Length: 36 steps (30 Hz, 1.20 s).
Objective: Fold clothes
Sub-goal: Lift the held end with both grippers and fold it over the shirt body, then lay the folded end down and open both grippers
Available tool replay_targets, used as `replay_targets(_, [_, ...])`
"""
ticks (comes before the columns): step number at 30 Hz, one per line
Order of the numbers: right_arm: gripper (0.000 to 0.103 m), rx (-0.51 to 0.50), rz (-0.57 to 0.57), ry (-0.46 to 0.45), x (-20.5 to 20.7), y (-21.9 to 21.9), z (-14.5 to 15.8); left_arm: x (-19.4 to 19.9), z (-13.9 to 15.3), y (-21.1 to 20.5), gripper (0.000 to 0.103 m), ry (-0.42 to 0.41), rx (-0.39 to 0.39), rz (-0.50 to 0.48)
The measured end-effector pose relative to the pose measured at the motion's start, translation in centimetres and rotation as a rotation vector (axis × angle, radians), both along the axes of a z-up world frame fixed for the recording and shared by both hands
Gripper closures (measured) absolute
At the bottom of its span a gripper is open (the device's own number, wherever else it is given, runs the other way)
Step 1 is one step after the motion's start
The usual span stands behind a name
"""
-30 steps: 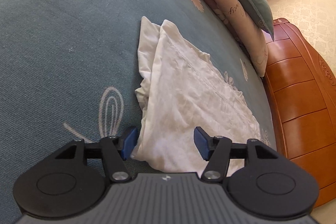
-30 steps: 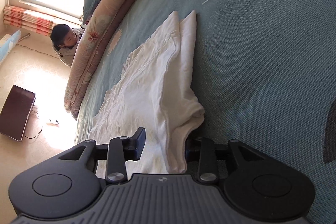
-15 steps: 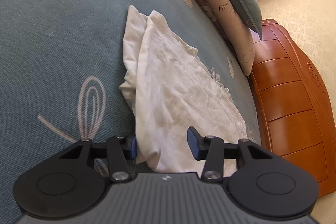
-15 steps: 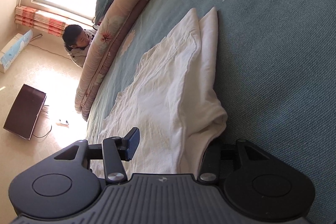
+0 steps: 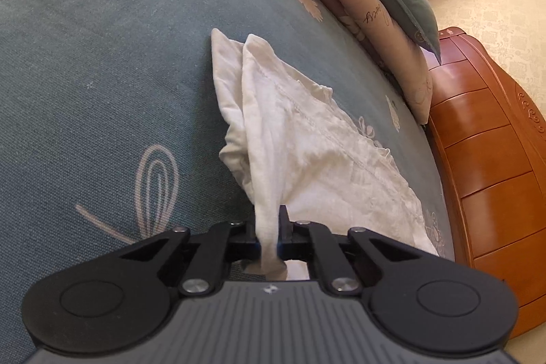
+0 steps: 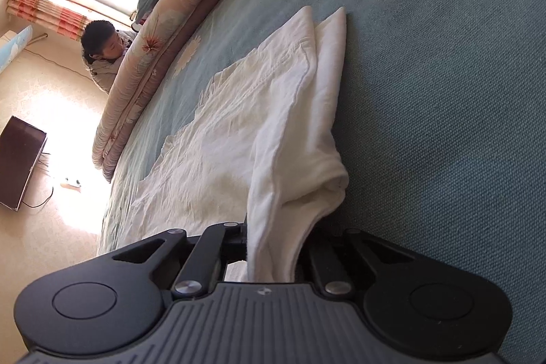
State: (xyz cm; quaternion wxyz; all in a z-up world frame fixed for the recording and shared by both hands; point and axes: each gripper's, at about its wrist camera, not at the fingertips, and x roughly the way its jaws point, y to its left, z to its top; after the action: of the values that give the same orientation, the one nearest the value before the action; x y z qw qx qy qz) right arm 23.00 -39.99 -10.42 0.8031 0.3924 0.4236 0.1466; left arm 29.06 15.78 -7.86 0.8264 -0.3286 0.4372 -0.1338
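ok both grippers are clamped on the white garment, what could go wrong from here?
1. The left gripper pinches only a thin bunched strip of the white garment; it may slip out on lifting.
2. The right gripper seems to hold several layers; the folded sleeve could unfold or drag across the bedspread.

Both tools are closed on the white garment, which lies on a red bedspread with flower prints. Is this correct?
Not quite: the bedspread is blue-green, not red, as both wrist views show. The rest holds: the left tool and the right tool are each closed on the white garment.
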Motion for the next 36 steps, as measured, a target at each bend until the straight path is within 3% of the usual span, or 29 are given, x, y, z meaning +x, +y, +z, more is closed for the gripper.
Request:
replay_targets(10, [0.097,-0.013,0.045,-0.051,-2.7,-0.8,5.2,-1.5,4.7,-0.5,0.098,-0.022,0.019,-0.070])
replay_targets(15, [0.097,-0.039,0.089,-0.030,-6.4,-1.3,6.7,-4.3,3.8,-0.4,0.098,0.019,0.024,-0.103])
replay_targets(21, [0.097,-0.071,0.119,0.058,-12.3,-2.1,6.2,-8.4,2.8,-1.0,0.098,0.075,0.033,-0.142])
replay_targets(25, [0.096,-0.143,0.135,0.132,-14.9,-1.8,5.2,-9.0,2.1,-2.0,0.095,0.125,0.108,-0.197])
replay_targets(29, [0.078,-0.310,0.102,0.182,-15.7,-1.3,5.3,-8.0,2.9,-2.8,0.093,0.159,0.333,-0.207])
replay_targets(32, [0.073,-0.445,0.077,0.155,-15.9,-1.0,6.6,-7.8,5.0,-2.5,0.089,0.093,0.453,-0.189])
replay_targets(36, [0.060,-0.525,0.068,0.040,-14.8,-0.7,9.2,-6.7,7.4,-3.1,0.070,-0.043,0.448,-0.183])
